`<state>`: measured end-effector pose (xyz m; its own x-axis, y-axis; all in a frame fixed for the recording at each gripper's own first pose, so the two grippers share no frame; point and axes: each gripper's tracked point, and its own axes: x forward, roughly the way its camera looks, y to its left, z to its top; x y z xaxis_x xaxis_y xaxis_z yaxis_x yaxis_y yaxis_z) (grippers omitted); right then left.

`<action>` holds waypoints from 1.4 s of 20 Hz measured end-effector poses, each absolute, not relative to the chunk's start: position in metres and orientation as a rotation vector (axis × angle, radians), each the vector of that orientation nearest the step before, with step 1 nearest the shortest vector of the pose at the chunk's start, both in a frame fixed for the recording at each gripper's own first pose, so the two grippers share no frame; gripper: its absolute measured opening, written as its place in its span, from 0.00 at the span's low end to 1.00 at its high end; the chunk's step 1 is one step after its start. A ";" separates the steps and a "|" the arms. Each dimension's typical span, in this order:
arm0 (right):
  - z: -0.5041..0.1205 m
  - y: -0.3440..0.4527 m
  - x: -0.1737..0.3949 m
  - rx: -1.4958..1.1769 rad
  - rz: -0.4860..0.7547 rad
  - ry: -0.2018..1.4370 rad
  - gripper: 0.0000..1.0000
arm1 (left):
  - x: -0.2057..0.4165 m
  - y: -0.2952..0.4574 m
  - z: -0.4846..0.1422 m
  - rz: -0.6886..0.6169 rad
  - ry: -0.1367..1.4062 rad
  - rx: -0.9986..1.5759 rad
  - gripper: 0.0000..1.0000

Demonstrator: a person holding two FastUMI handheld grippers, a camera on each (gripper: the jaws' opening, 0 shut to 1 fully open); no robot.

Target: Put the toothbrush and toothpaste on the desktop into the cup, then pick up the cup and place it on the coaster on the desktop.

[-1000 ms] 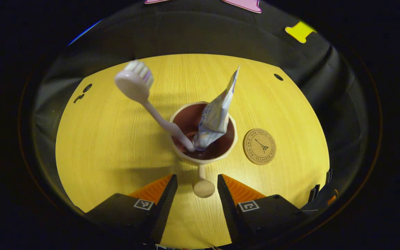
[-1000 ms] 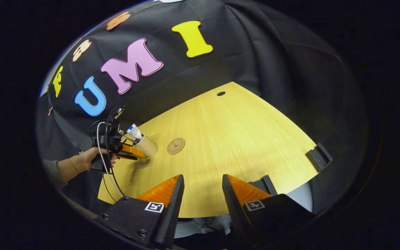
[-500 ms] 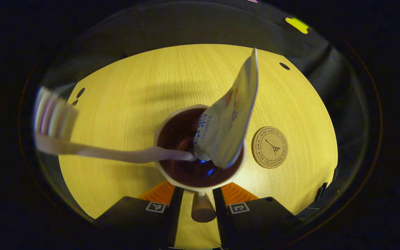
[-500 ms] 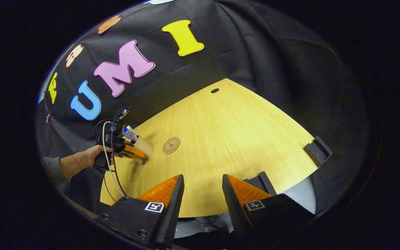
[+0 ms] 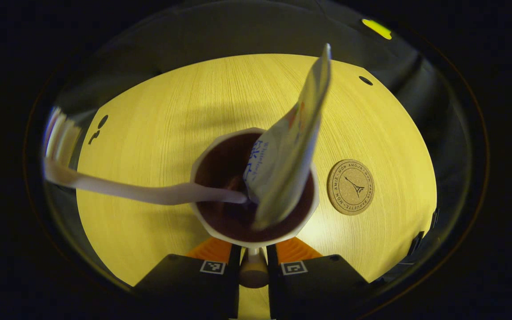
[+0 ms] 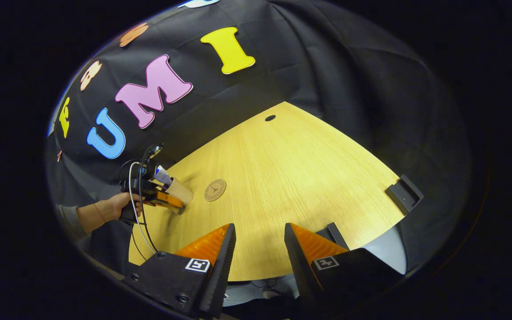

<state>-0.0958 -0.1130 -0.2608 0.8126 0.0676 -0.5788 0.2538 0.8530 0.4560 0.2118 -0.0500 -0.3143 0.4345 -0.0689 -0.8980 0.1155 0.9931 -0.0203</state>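
Left gripper pinches the cup handle. Toothbrush and toothpaste stand inside; right gripper gapes

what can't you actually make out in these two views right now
- Left gripper view: the cup hides its own base, so lifted or resting cannot be told.
- Left gripper view: the toothbrush head is blurred at the edge; bristles unreadable.
- Left gripper view: the toothpaste lower end is lost in the dark interior.
- Right gripper view: the coaster print is too small.
- Right gripper view: the left gripper grip on the cup is too small.
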 end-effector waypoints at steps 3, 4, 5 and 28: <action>-0.261 -0.113 -0.096 0.548 -0.105 0.624 0.69 | 0.209 -0.052 -0.307 -0.130 1.100 0.042 0.30; -0.261 -0.113 -0.096 0.547 -0.106 0.623 0.69 | 0.208 -0.054 -0.303 -0.141 1.091 0.046 0.30; -0.261 -0.113 -0.096 0.547 -0.104 0.622 0.69 | 0.206 -0.057 -0.298 -0.153 1.082 0.051 0.35; -0.269 -0.162 -0.126 0.570 -0.200 0.599 0.69 | 0.202 -0.186 -0.293 -0.343 1.081 0.195 0.30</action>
